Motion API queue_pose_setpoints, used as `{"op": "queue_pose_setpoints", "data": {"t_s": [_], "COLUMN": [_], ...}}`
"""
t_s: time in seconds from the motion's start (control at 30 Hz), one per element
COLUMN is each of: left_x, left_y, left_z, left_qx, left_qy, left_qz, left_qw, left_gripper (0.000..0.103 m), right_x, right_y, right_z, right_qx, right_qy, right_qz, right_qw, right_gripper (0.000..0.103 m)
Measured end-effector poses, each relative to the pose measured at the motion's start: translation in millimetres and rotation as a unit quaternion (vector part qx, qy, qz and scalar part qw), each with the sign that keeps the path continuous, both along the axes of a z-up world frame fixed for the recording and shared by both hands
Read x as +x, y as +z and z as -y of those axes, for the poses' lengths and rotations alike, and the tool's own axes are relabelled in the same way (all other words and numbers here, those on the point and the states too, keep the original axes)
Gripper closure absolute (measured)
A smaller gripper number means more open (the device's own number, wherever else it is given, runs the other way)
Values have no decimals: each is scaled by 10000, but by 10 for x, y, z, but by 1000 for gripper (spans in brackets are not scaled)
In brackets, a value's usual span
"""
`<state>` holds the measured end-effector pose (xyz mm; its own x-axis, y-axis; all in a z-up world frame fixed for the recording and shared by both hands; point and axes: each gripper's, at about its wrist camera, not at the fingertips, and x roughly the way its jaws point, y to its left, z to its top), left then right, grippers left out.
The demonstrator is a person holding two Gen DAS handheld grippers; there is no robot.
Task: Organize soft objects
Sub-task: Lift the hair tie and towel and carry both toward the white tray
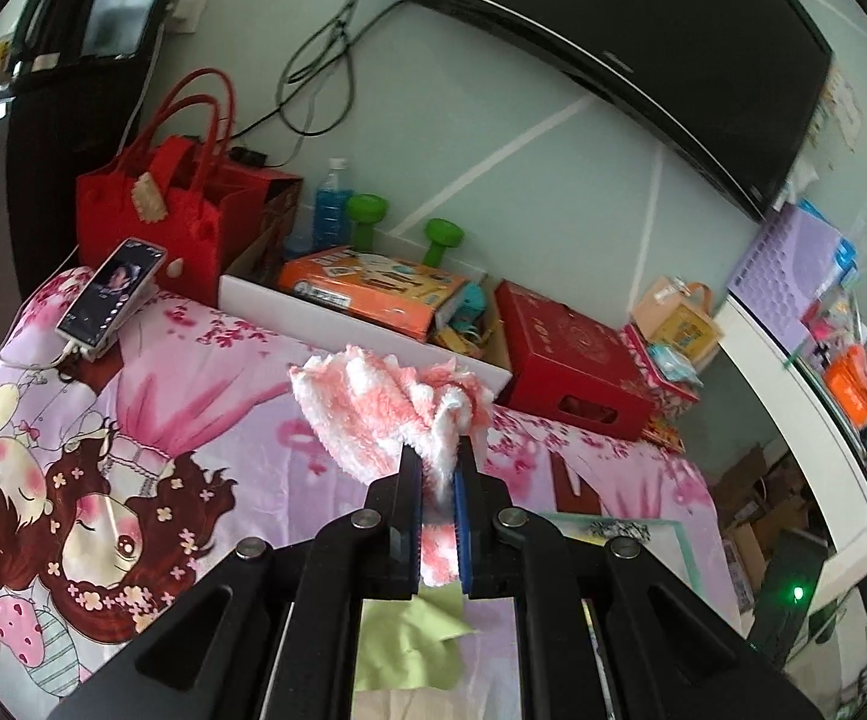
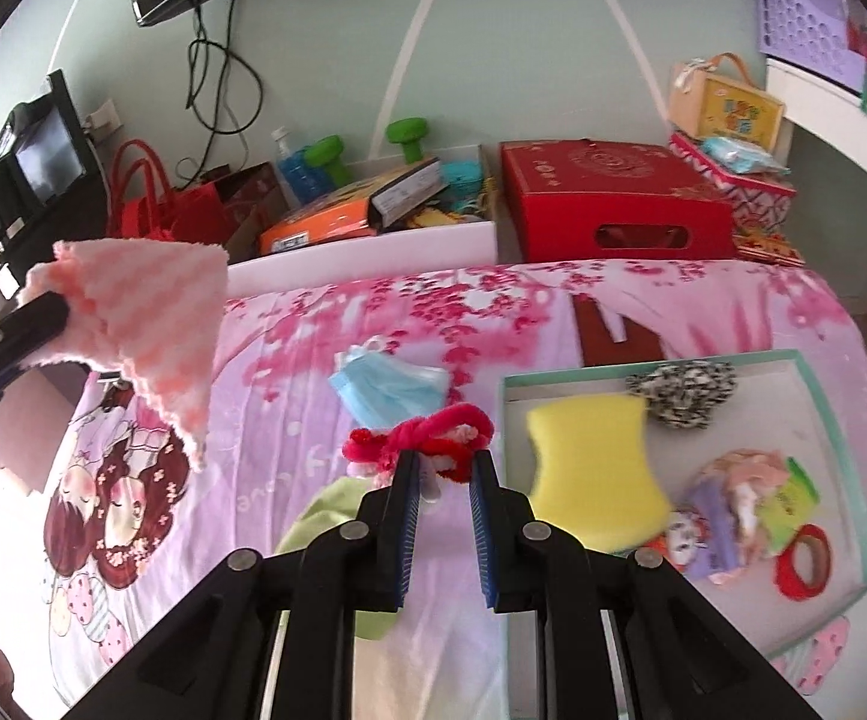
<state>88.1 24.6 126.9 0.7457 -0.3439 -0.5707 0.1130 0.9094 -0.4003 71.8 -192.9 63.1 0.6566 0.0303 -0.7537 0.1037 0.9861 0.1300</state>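
Right wrist: pink cartoon bedsheet (image 2: 289,360), cluttered wall

The lower end of the pink-and-white fluffy cloth (image 1: 382,414) is hidden between the left tongs (image 1: 438,468). The green cloth (image 1: 415,642) lies partly behind the tong frame in both views. In the right wrist view, the right tongs (image 2: 444,462) cover the lower part of the red pipe-cleaner bundle (image 2: 427,432), and the yellow sponge (image 2: 595,468) is blurred. The television (image 1: 613,42) is cut off by the picture's edge.
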Motion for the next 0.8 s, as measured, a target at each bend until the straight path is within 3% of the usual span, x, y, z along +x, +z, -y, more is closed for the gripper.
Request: {"op": "queue_pose_setpoints", "data": {"t_s": [0.33, 0.57, 0.8], "left_x": [-215, -386, -570], "left_y": [34, -65, -214], "left_z": [694, 1250, 1737], "left_qx": [301, 534, 758], "left_qy": [-952, -1709, -2318], "left_qz": [29, -88, -255], "left_qw": [9950, 9838, 9695], "left_gripper": [94, 94, 94], "right_x": [-299, -618, -847], "right_y": [9, -14, 1], "right_z": [788, 1407, 1787], "right_qx": [-82, 39, 115], "right_qy": [-1027, -1839, -2283], "right_qz": [-173, -238, -193], "right_qw": [9945, 9827, 9733], "right_gripper": [85, 85, 85]}}
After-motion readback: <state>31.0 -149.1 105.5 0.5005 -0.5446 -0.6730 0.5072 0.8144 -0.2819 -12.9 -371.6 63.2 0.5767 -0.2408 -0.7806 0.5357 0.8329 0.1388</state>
